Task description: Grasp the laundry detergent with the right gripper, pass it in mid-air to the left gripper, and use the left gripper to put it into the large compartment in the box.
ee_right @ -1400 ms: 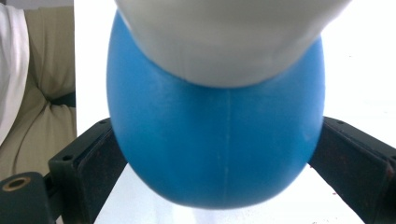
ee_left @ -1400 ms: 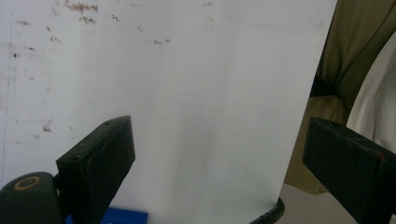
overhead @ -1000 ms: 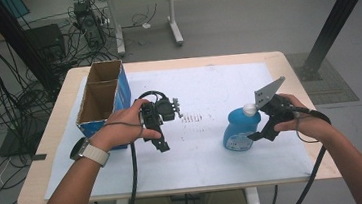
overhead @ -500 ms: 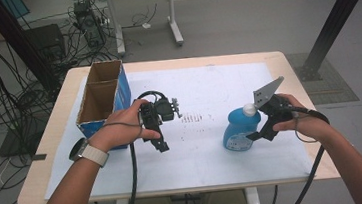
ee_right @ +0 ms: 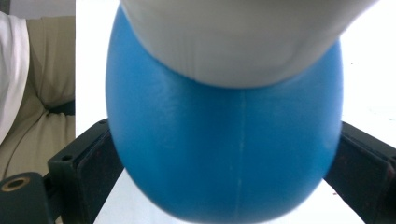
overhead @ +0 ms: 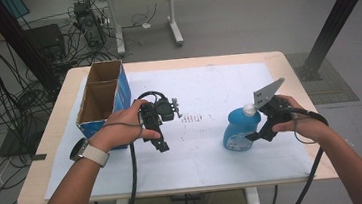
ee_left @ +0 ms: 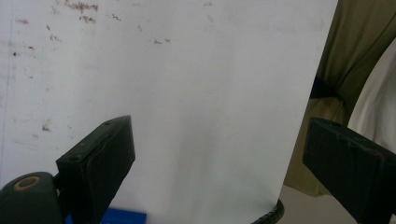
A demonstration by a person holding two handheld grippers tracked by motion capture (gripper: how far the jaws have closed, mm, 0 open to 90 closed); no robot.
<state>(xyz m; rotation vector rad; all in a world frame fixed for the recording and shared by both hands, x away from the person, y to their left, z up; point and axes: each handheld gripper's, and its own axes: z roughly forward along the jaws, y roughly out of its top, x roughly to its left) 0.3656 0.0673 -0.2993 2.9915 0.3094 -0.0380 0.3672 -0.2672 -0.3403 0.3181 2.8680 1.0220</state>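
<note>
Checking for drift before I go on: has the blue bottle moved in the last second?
No. The blue bottle stands at the same spot on the white sheet, equally far from the cardboard box, between the right gripper's jaws.

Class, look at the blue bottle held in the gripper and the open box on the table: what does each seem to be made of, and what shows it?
Blue bottle: probably moulded plastic, smooth with a soft sheen; a faint seam line runs down its body, and the cap is white.
Box: apparently cardboard, with dull brown inner walls, thin edges and a blue printed outside.
</note>
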